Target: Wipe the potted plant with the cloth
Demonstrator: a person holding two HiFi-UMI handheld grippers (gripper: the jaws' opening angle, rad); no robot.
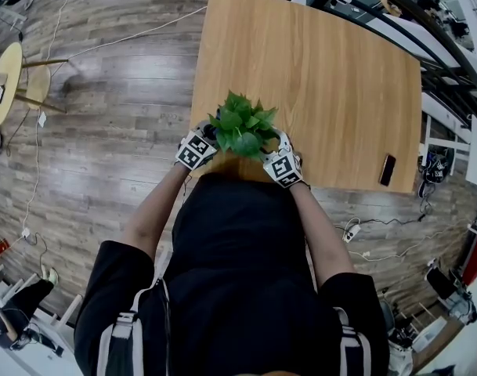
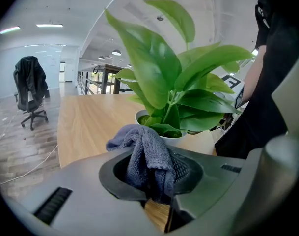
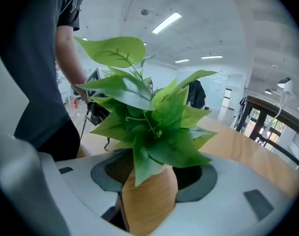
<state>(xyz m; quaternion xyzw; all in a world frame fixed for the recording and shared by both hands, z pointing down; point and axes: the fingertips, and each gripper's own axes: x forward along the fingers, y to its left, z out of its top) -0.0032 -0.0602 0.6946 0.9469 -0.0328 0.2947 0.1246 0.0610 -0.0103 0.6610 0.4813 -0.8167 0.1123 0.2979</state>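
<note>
Cloth (image 2: 144,154) is pinched in the jaws of your left gripper (image 2: 151,176), potted plant (image 2: 176,90) just beyond them; your right gripper (image 3: 148,178) is clamped round the pot (image 3: 147,198).

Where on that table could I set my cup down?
Most of the wooden table is bare: everything beyond the potted plant to the far edge, and rightward up to the dark phone. Only the near edge is crowded, where the left gripper with its cloth and the right gripper flank the plant.
</note>
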